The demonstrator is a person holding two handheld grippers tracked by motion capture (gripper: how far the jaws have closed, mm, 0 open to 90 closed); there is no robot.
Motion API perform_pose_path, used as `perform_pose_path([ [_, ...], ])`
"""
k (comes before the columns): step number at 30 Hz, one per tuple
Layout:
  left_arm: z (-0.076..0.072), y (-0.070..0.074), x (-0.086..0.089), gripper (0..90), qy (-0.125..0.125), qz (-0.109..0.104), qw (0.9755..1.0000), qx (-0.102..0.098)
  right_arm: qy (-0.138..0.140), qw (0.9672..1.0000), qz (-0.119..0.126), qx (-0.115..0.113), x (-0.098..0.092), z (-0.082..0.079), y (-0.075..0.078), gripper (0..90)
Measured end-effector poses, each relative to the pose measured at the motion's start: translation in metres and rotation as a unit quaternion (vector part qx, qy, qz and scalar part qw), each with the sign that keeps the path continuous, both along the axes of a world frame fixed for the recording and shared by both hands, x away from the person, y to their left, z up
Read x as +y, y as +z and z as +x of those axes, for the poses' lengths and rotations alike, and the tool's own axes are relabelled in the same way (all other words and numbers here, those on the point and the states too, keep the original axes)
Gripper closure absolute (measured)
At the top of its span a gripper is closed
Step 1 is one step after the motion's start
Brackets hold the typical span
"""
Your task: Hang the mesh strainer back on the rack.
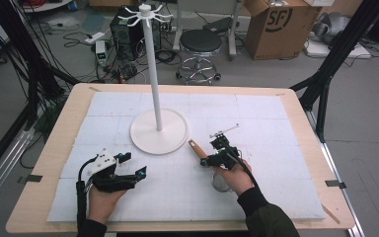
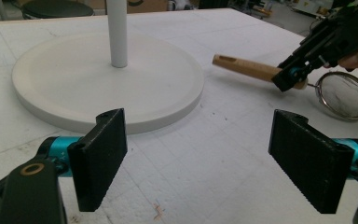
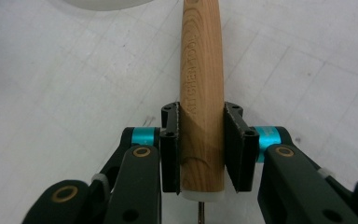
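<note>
Right of the stand, the right gripper clamps the strainer by its wooden handle, near the mesh end. The left gripper waits open. Lifting should go level, since the hanging hole sits at the handle's far tip.

Strainer handle: light wood, brown grain, letters stamped along it. Mesh bowl: silver-grey wire. Beside the handle, stand base and pole: plain white. Gripper jaws: black, ribbed, with turquoise collars. Table mat: white, faint grid.
</note>
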State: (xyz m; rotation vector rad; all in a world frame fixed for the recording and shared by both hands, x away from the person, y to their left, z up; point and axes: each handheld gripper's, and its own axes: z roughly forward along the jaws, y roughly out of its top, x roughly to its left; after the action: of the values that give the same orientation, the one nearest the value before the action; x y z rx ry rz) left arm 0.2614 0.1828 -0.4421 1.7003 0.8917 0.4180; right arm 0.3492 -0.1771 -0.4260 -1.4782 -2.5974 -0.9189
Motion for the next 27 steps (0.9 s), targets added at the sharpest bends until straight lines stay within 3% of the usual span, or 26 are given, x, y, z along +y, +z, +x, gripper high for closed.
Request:
perform_pose_path([
  [2,0.000,0.000,0.000,19.9,0.000,0.001,1.0000,0.000,0.001,0.9997,0.020,-0.012,-0.007,-0.001,0.005,70.6],
  [5,0.000,0.000,0.000,19.9,0.000,0.003,1.0000,0.001,-0.002,0.9970,0.071,-0.030,-0.017,-0.001,0.015,70.6],
  [10,0.000,0.000,-0.001,19.9,0.000,0.003,1.0000,0.001,-0.009,0.9873,0.148,-0.058,-0.031,0.002,0.026,70.6],
  [15,0.000,0.000,0.000,19.9,0.000,0.003,1.0000,0.001,-0.016,0.9783,0.188,-0.085,-0.039,0.004,0.036,70.5],
  [20,0.000,0.000,0.000,19.9,0.000,0.002,1.0000,0.001,-0.026,0.9698,0.227,-0.085,-0.044,0.007,0.037,70.6],
  [24,0.001,0.000,0.000,20.0,0.000,-0.002,1.0000,-0.001,-0.030,0.9585,0.266,-0.097,-0.047,0.008,0.041,70.5],
  [26,0.002,0.000,0.001,20.1,0.001,-0.004,1.0000,-0.001,-0.024,0.9580,0.266,-0.105,-0.045,0.011,0.048,70.5],
  [27,0.002,0.000,0.001,20.0,0.002,-0.006,1.0000,-0.001,-0.024,0.9553,0.273,-0.111,-0.044,0.011,0.052,70.5],
])
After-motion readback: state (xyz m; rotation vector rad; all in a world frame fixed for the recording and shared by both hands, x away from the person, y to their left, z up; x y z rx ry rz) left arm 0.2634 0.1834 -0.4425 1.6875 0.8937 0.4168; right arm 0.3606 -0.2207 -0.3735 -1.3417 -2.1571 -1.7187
